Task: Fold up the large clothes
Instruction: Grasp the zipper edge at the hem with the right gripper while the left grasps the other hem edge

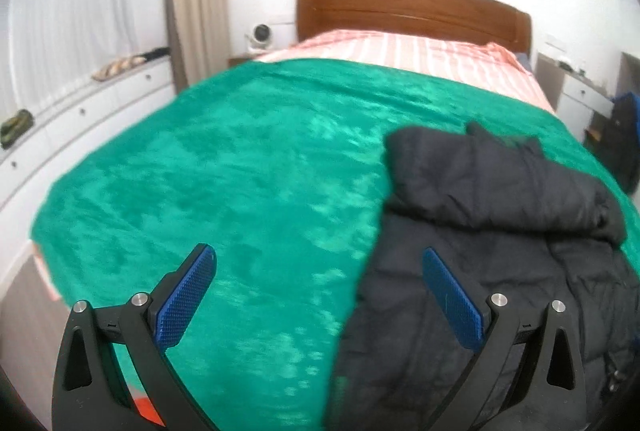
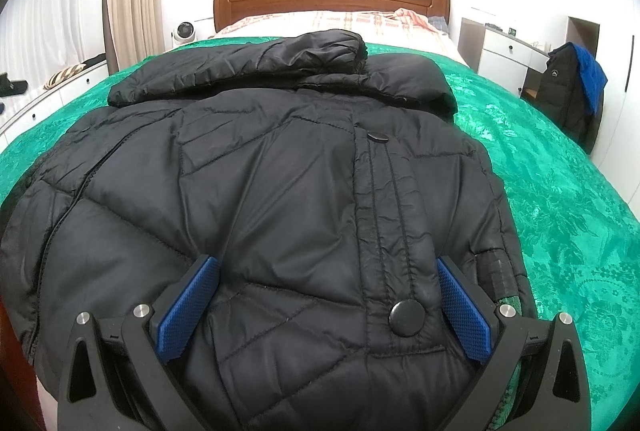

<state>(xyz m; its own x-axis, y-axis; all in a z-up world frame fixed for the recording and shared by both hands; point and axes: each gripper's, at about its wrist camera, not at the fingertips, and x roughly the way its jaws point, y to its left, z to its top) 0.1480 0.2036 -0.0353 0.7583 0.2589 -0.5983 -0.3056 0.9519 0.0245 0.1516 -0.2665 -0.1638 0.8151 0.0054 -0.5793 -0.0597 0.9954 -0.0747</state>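
In the left wrist view, the left gripper (image 1: 318, 263) is spread wide and empty over the green bedspread (image 1: 224, 167), and the black puffer jacket (image 1: 500, 231) fills the frame's lower right. In the right wrist view, the right gripper (image 2: 328, 271) gapes wide above the jacket's front, a snap button (image 2: 407, 317) between its blue pads (image 2: 186, 307).

Occlusions, both wrist views

My left view blurred overall; black jacket (image 1: 500, 231) cut off at right and bottom edges. Jacket hem runs under my right fingers (image 2: 464, 307), bottom edge unseen.
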